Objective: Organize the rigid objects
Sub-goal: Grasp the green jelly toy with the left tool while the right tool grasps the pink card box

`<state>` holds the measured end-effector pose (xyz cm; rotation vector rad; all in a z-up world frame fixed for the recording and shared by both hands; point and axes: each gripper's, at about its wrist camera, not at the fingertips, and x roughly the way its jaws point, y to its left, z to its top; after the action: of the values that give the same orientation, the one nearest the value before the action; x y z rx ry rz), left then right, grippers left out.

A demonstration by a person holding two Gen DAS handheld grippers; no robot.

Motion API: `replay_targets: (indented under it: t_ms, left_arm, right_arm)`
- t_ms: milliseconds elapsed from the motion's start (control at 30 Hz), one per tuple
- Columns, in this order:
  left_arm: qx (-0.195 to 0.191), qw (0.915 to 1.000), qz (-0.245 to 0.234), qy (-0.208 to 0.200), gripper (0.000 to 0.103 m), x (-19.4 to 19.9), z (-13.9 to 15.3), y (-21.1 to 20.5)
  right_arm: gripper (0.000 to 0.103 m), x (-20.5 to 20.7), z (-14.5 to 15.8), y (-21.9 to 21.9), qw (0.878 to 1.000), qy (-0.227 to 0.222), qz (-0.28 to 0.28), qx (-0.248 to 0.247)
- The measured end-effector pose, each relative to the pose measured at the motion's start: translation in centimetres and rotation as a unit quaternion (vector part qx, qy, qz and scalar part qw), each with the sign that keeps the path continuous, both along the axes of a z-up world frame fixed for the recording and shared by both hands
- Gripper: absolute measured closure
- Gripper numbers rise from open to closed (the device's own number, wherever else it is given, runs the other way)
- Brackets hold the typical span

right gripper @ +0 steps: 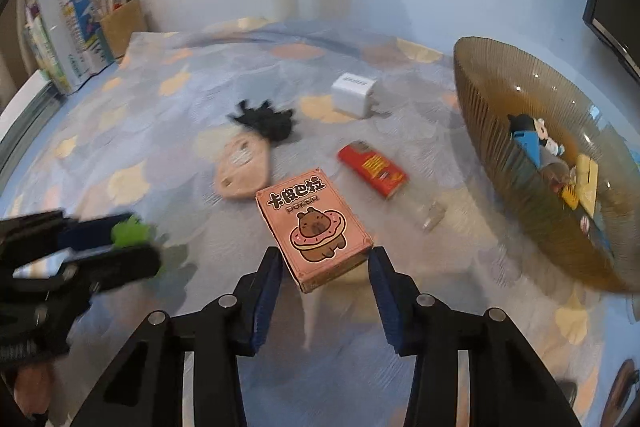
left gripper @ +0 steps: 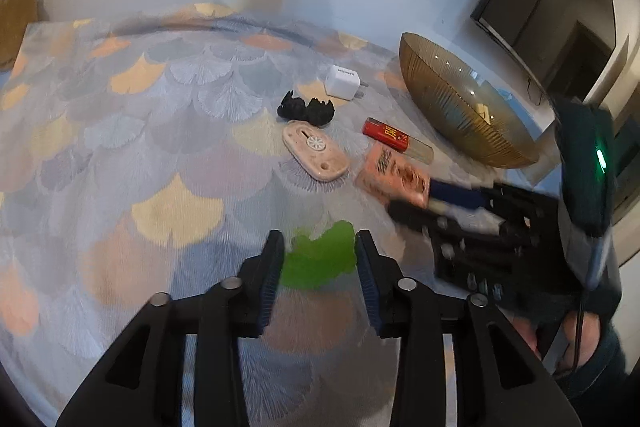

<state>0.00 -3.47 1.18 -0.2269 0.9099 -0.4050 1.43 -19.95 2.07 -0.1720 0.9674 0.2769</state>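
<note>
On the patterned worktop (right gripper: 168, 75), my right hand-held gripper (right gripper: 325, 263) stands wide around the pink card box's (right gripper: 316, 223) near end, while my left hand-held gripper (left gripper: 319, 247) stands wide around the green toy (left gripper: 320, 259). I judge each should centre and close squarely, then carry to the ribbed bowl (right gripper: 500, 131).

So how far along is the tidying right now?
Partly done. Several small items already sit in the amber glass bowl. The left hand-held gripper brackets a green toy; the right hand-held gripper brackets the pink card box. The charger, lighter and black figure remain.
</note>
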Motion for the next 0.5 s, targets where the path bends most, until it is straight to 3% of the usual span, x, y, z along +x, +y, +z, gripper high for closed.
replay_targets:
  t_ms: [233,367,500]
  left_arm:
    - [-0.019,0.9996,0.02,0.007,0.05,-0.8,-0.5,1.0]
    - [-0.011,0.9998,0.018,0.0,0.028,-1.5,-0.4,0.7]
    - [0.001,0.9998,0.018,-0.004,0.026,-1.8,-0.4,0.5]
  right_arm:
    - [0.061,-6.3,-0.1,-0.8,1.0,0.01,0.001,0.005]
    - [0.06,-7.9,0.0,-1.4,1.0,0.016,-0.009,0.025]
    - [0.041,-8.1,-0.1,-0.6,1.0,0.019,-0.002,0.015]
